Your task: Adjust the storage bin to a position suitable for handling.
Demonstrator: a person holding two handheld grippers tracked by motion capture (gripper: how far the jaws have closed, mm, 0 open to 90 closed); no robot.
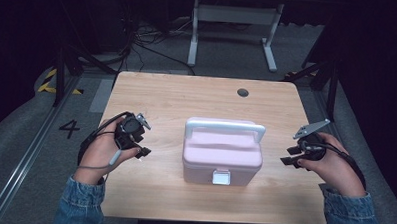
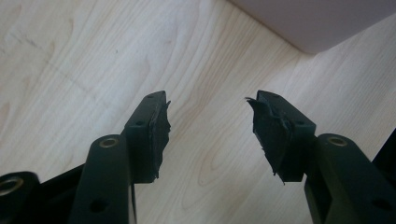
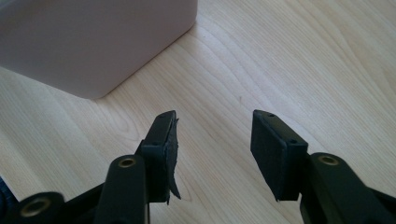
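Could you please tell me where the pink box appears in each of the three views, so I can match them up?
High view: pink box at table centre, white handle up, between both tongs.
Left gripper view: its corner at top right.
Right gripper view: its corner at top left.
Shared landmark: the light wooden table.

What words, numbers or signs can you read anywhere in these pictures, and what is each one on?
"4": a dark numeral on the grey floor, left of the table.
The yellow and black stripes on the floor farther back are a hazard marking, not text.
The pink box, its white latch and both grippers carry no readable text.
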